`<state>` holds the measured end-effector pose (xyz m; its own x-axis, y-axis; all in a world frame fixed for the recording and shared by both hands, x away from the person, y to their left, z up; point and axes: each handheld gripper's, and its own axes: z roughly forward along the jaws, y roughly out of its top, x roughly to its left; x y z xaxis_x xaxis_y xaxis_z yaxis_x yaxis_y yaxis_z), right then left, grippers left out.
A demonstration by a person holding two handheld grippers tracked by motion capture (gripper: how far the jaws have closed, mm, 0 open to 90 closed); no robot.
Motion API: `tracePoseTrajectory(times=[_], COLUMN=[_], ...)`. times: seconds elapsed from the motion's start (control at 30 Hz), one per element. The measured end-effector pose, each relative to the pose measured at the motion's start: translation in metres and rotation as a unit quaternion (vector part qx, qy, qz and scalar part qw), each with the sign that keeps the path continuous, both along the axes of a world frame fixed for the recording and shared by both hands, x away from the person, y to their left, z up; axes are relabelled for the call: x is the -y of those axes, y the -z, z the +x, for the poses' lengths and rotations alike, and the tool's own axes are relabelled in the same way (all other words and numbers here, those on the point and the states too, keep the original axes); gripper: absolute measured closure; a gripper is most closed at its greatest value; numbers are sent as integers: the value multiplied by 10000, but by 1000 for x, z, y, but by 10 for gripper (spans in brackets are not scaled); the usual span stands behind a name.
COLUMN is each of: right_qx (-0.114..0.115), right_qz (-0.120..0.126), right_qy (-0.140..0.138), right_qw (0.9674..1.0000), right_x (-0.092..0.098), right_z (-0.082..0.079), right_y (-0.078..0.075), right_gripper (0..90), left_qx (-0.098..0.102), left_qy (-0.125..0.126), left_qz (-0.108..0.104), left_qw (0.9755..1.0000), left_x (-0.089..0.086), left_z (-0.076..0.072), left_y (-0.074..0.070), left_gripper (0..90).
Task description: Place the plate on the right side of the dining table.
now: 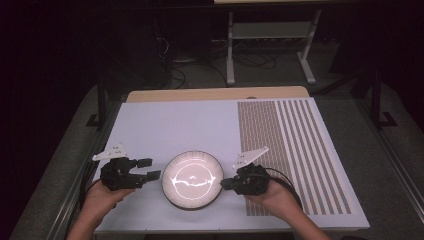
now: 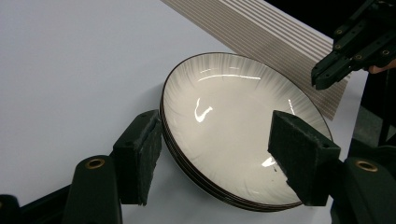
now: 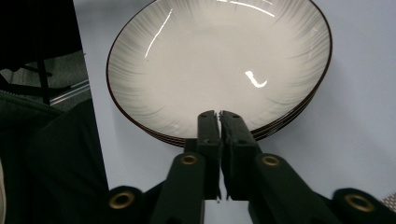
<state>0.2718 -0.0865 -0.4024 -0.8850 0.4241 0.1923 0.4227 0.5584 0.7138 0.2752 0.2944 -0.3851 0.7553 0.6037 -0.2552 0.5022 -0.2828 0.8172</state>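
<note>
Stack of round white ribbed ceramic plates w/ dark rims, approx four by the rims, sits near-centre on white tabletop. Left gripper just left, jaws spread astride the rim. Right gripper just right, jaws pressed together, tips at the rim.

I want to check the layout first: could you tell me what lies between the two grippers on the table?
In the high view, a stack of white plates lies between the left gripper and the right gripper.

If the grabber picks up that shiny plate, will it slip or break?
The plates look glazed and glossy with bright glints, so probably slippery between the pads. They seem stiff ceramic, likely to chip if dropped. Several stacked rims show, so the pile is probably heavy, and the top plate may slide.
</note>
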Motion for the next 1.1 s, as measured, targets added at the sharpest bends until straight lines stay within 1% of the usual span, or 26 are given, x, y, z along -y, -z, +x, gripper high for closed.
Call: tracePoseTrajectory(times=[0.07,0.1,0.13,0.17,0.27,0.37,0.47,0.57,0.63,0.67,0.73,0.87,0.93,1.03,1.07,1.1], right_qx=[-52,-52,-104,-221,-305,-316,-326,-347,-341,-283,-258,-284,-336,-356,-356,-294], right_qz=[-88,-88,-110,-195,-283,-351,-362,-432,-455,-529,-571,-659,-680,-669,-669,-698], right_qy=[31,31,42,54,73,41,51,73,92,93,114,153,177,184,184,164], right_qw=[9999,9999,9999,9996,9991,9989,9988,9984,9983,9982,9980,9973,9970,9970,9970,9970], right_x=[-5,-5,-6,-9,-12,-13,-14,-16,-17,-20,-23,-27,-29,-31,-31,-34], right_z=[-2,-2,-2,-2,-3,-3,-3,-4,-4,-7,-8,-7,-6,-4,-4,-4], right_y=[1,1,1,2,3,5,5,4,4,4,4,4,3,4,4,4], right_gripper=[894,894,894,895,895,895,896,896,896,896,896,897,897,897,897,897], left_qx=[-28,-28,-34,-31,-23,-97,-139,-185,-197,-192,-237,-290,-336,-383,-409,-435], left_qy=[6,6,-6,-7,-1,-19,-24,-67,-73,-69,-89,-116,-127,-156,-178,-185], left_qz=[-26,-26,-42,-61,-63,-82,-81,-151,-150,-134,-135,-118,-131,-154,-170,-169], left_qw=[10000,10000,10000,10000,10000,9999,9999,9997,9997,9997,9996,9994,9993,9990,9989,9987], left_x=[0,0,-1,-1,-1,0,0,-1,-1,-1,-1,-1,-1,-1,-1,-2], left_z=[0,0,0,0,0,0,1,1,1,1,1,1,1,2,2,2], left_y=[0,0,0,0,-1,0,0,-1,-1,-1,-1,-1,-1,-1,-1,-1], left_gripper=[340,340,340,340,340,340,340,341,341,347,349,350,357,361,361,375])
